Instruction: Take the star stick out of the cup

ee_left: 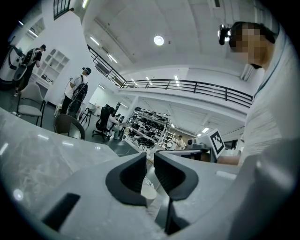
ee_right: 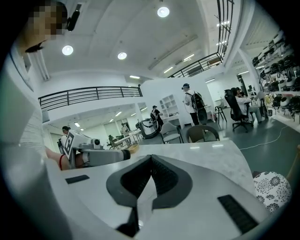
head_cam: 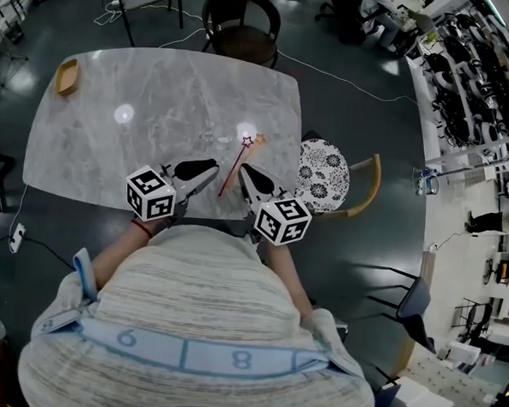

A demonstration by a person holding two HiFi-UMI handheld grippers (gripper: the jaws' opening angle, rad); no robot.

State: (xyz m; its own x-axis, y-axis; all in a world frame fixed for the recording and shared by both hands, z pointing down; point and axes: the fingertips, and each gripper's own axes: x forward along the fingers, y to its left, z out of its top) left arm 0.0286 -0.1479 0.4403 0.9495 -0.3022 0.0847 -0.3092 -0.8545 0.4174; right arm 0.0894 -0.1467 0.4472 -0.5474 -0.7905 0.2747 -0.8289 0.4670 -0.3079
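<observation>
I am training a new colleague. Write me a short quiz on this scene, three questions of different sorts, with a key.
1. True or false: the left tool holds the star stick.
2. The right tool's jaws are: A) wide apart, B) together, C) closed on the stick.
3. Fill in: the wooden tray sits at the table's far ____ corner.
Key: 1 false, the stick lies on the table; 2 B; 3 left.

The star stick (head_cam: 234, 168) lies slanted on the table (head_cam: 157, 106), in the gap between the left claw (head_cam: 212, 166) and the right claw (head_cam: 244, 169); ahead of both, marble runs open to the far edge, save some small clear things (head_cam: 214, 138) by the stick's far tip; a patterned chair seat (head_cam: 323, 175) crowds the right claw's outer side; a wooden tray (head_cam: 66, 77) sits well apart, far ahead-left of the left claw.
</observation>
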